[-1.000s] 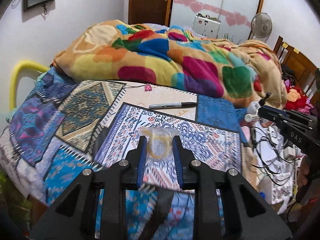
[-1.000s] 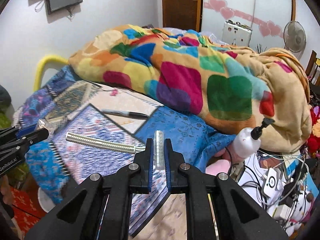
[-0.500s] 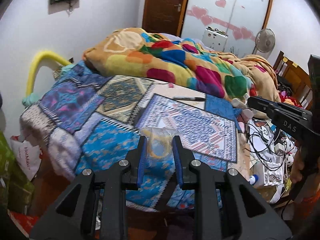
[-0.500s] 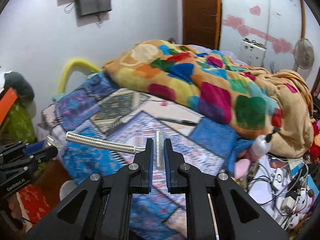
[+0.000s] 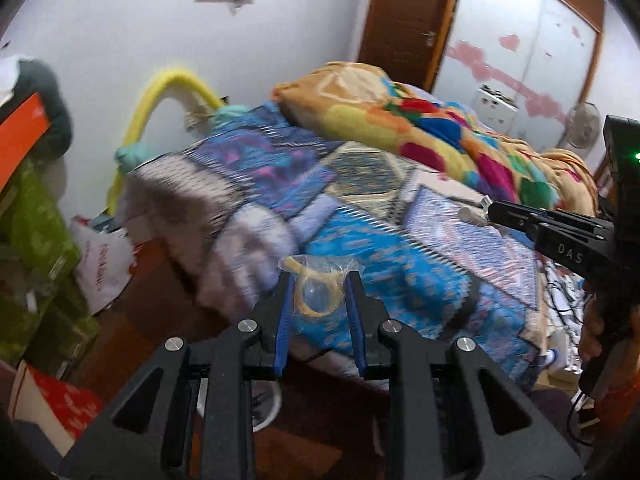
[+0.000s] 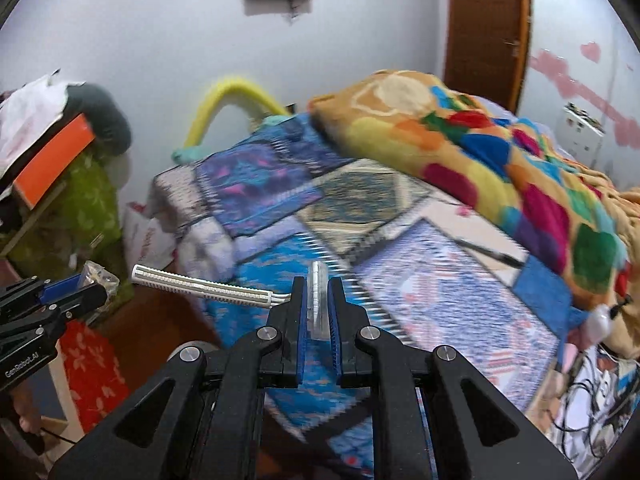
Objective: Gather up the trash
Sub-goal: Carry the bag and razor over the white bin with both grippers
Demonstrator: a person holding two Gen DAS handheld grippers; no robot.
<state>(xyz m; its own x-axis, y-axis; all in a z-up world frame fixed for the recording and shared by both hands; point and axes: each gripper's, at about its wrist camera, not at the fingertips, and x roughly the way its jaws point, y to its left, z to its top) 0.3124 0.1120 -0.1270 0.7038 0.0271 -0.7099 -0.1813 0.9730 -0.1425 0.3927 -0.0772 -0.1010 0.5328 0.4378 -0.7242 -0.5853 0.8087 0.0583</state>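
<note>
Jaws on both tools are closed on trash. On the left gripper [image 5: 317, 294] they pinch a small clear plastic bag [image 5: 318, 288] with a yellowish ring inside it; the bag is crumpled between the blue pads and held clear of the bed [image 5: 400, 264]. On the right gripper [image 6: 316, 306] they are pressed onto the head of a disposable razor [image 6: 208, 285], whose ribbed silver handle juts out sideways to the left, roughly level. That grip at the head looks deliberate: it keeps the blade end enclosed between the pads and the handle out of the way.

Both items are in the air, over the near edge of the bed, and neither touches the cover. Judged from this, collection of these two pieces is done and what remains is disposal; no bin can be identified with certainty in either view.

Surface: a patchwork bedspread in blue, purple and cream panels, fairly flat. A black marker pen [image 6: 488, 254] lies on a pale panel, well apart from both tools. A multicoloured blanket [image 6: 480, 152] is heaped along the far side.

Room: white walls, a brown door [image 5: 408, 20], a wardrobe with pink heart stickers [image 5: 520, 48], and a yellow foam tube [image 5: 160, 108] arching beside the bed. A white carrier bag [image 5: 104, 264] and green cartons stand on the floor at left. Motion blur limits finer detail.
</note>
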